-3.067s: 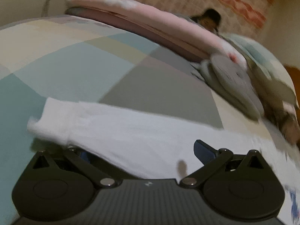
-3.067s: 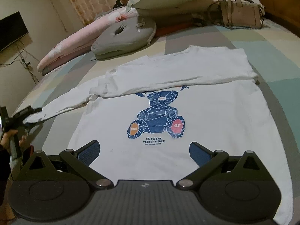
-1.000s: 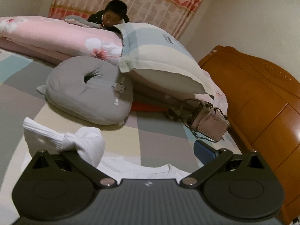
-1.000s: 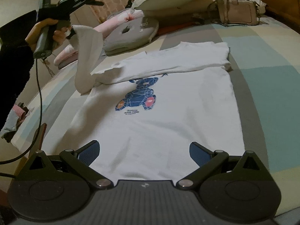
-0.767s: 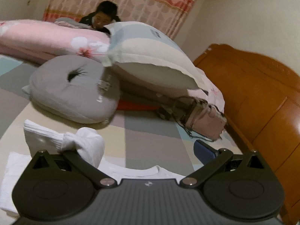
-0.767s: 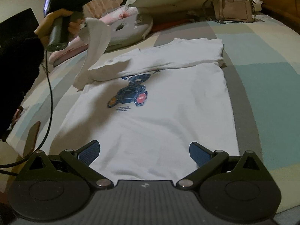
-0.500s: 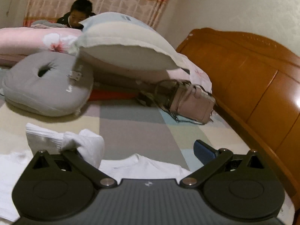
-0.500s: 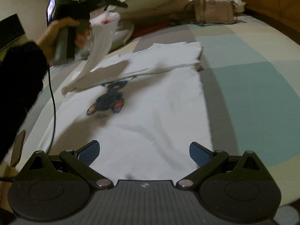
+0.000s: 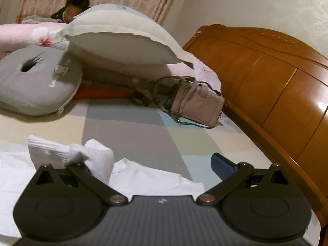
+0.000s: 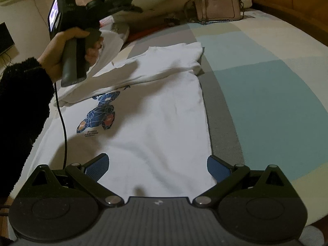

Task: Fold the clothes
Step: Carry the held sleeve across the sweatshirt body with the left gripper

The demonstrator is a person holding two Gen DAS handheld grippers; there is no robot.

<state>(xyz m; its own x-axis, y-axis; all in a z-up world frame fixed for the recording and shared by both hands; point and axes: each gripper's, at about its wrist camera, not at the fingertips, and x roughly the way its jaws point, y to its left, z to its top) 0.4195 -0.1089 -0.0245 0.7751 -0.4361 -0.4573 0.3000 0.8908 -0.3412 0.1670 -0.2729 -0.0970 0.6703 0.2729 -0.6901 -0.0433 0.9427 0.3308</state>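
A white long-sleeved shirt (image 10: pixel 155 110) with a blue bear print (image 10: pixel 100 112) lies flat on the checked bedspread (image 10: pixel 266 86). One sleeve is folded across its upper part (image 10: pixel 164 61). A hand holds my left gripper (image 10: pixel 114 2) above the shirt's collar end, and the other sleeve hangs from it. In the left wrist view this gripper (image 9: pixel 157 165) has its jaws wide apart. The ribbed sleeve cuff (image 9: pixel 49 151) is bunched over the left finger, while the right finger (image 9: pixel 221 166) is bare. My right gripper (image 10: pixel 157 166) hovers open over the shirt's hem.
A pink handbag (image 9: pixel 196 106), a grey ring cushion (image 9: pixel 34 82) and a large pillow (image 9: pixel 123 39) lie at the head of the bed. A wooden headboard (image 9: pixel 266 78) runs along the right. A person (image 9: pixel 75 6) sits behind the pillows.
My left gripper has lifted the sleeve off the bed's left side and carried it rightward over the shirt's upper part. The right gripper stays open near the hem.
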